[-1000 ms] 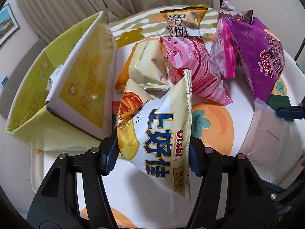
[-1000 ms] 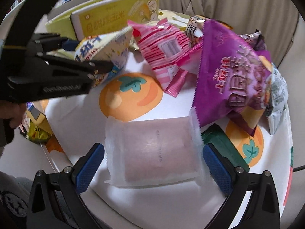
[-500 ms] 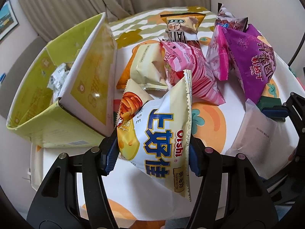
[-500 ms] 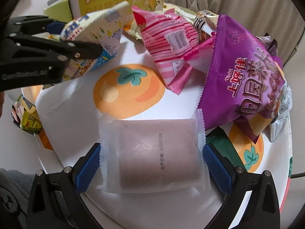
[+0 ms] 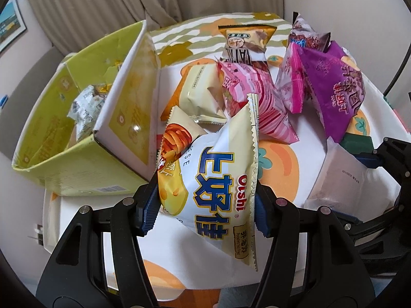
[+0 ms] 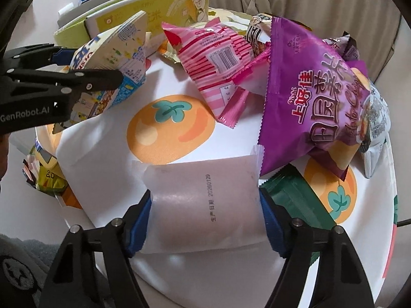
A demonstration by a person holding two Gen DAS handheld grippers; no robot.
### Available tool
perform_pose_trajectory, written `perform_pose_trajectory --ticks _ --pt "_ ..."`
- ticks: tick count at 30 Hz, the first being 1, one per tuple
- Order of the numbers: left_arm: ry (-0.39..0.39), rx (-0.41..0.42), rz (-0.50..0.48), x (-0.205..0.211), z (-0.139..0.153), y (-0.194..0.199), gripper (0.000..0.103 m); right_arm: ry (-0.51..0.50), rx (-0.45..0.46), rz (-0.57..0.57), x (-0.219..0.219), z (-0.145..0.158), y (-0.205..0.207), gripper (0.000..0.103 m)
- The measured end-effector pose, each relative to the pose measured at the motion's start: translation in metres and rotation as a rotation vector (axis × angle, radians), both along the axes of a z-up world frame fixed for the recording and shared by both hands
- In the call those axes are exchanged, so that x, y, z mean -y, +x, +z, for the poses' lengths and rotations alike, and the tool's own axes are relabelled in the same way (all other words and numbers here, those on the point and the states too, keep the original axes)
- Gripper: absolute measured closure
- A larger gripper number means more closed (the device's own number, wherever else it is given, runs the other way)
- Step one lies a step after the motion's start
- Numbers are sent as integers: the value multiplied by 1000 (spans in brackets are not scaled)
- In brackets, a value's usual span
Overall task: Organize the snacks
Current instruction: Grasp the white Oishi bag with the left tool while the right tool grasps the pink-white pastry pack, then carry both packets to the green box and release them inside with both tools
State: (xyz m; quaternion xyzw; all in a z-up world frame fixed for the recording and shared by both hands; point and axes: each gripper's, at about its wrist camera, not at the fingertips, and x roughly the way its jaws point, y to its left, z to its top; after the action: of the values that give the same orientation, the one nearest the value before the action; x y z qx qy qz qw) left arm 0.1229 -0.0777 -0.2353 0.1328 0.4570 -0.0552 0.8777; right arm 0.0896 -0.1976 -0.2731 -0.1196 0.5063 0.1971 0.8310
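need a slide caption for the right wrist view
Right hand-held gripper closed on a frosted white packet beside a purple chip bag on the orange-print tablecloth.

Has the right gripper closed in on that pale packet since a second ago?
Yes. The right gripper has advanced toward the orange print, and its pads now press the pale packet.

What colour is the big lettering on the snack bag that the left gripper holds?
Blue, on the white and yellow Oishi snack bag; the left wrist view shows it best.
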Motion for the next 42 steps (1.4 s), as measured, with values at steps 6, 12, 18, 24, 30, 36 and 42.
perform_pose_trajectory --ticks 6,12,18,24,30,36,42 --pt "-8 31 -7 2 20 -7 46 33 29 -27 -1 26 -3 31" --pt "-29 71 -7 4 49 -16 46 45 81 -46 5 66 -15 31" --pt "-64 135 10 -7 94 -22 46 79 144 -68 8 113 -22 31" --pt "-111 211 54 -45 140 -14 46 92 220 -63 -14 160 -11 31" --pt "-100 231 87 -96 159 13 46 154 257 -71 -55 192 22 31" --pt "-80 168 96 -157 149 52 46 173 267 -74 -111 201 54 31" --pt "-53 86 59 -209 124 82 45 182 220 -113 -161 198 86 31"
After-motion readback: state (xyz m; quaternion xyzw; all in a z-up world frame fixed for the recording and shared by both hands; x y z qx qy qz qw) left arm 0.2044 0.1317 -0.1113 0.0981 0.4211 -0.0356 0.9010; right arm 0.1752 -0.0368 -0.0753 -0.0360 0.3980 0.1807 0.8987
